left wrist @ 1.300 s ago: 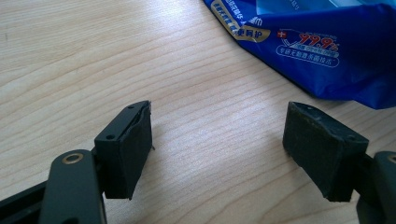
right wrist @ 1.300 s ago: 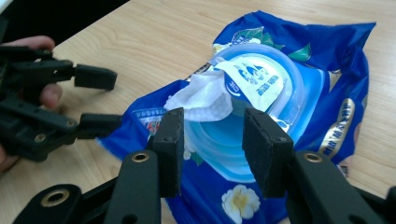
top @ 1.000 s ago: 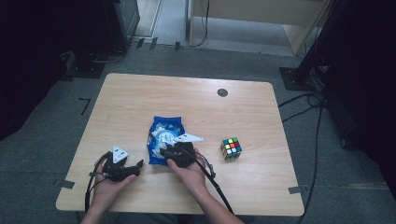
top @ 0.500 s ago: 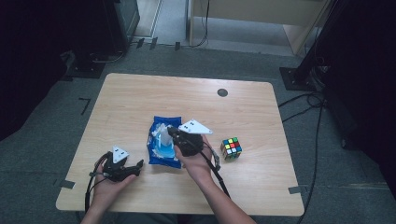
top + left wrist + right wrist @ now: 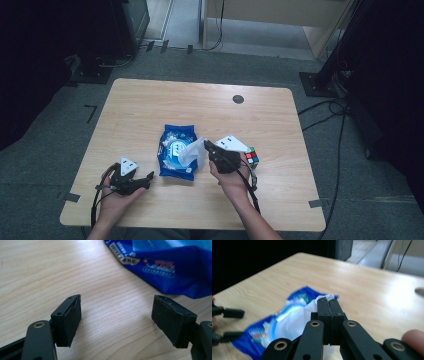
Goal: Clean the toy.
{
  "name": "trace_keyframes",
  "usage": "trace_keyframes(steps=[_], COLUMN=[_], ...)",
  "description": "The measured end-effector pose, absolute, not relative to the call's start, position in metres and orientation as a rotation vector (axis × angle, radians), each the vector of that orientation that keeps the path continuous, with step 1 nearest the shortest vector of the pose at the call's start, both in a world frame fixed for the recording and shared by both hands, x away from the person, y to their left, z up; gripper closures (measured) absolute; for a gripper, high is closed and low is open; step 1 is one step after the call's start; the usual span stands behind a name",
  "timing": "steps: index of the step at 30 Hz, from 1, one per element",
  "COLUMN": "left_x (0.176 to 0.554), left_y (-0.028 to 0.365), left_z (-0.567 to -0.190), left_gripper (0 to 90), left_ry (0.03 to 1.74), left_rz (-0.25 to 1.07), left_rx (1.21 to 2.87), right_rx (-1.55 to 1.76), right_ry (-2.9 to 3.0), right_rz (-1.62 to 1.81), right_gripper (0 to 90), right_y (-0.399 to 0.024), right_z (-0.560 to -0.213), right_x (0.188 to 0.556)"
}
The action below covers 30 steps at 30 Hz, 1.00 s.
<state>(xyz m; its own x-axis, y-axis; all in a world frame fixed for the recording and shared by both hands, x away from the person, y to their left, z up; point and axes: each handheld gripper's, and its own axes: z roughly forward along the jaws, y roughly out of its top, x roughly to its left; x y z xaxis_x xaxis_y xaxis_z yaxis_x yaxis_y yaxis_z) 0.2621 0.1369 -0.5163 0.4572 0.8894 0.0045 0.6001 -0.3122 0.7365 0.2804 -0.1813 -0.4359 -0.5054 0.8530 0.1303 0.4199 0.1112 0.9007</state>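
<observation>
A blue wet-wipe pack [image 5: 175,155] lies flat near the table's front middle. A white wipe [image 5: 192,151] stretches up and to the right out of its opening. My right gripper [image 5: 207,146] is shut on the top of that wipe, lifted above the pack's right edge. In the right gripper view the jaws meet tightly at the right gripper [image 5: 328,302], with the wipe [image 5: 312,308] bunched behind them over the pack [image 5: 262,333]. My left gripper [image 5: 149,177] rests low on the table left of the pack, open, nothing between its jaws; the left gripper [image 5: 117,322] faces the pack's corner [image 5: 170,272].
A colourful puzzle cube [image 5: 251,157] stands just right of my right hand. A round dark grommet [image 5: 238,99] sits in the wooden table [image 5: 150,105] near its far edge. Cables trail from both grippers toward the front edge.
My right gripper rose from the pack's top and moved right, drawing the white wipe out with it. The left gripper stayed where it was.
</observation>
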Motion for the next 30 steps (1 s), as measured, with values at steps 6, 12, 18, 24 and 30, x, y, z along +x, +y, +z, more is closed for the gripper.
trace_keyframes(steps=[6,12,18,24,30], left_x=[0.259,0.255,0.261,0.269,0.280], left_y=[0.140,0.125,0.097,0.061,0.033], left_z=[-0.503,-0.478,-0.470,-0.464,-0.466], left_gripper=[23.8,23.1,22.0,20.8,19.6], left_ry=[1.201,1.086,0.997,0.913,0.890], left_rz=[0.493,0.482,0.429,0.389,0.388], left_rx=[1.921,1.847,1.865,1.895,1.928], right_rx=[1.160,1.126,1.129,1.108,1.077], right_ry=[1.961,1.959,1.968,1.980,1.997], right_rz=[1.432,1.461,1.477,1.500,1.523], right_gripper=[90.0,90.0,90.0,90.0,90.0], right_y=[-0.185,-0.182,-0.178,-0.174,-0.171], right_z=[-0.422,-0.408,-0.409,-0.406,-0.402], right_x=[0.273,0.273,0.273,0.271,0.268])
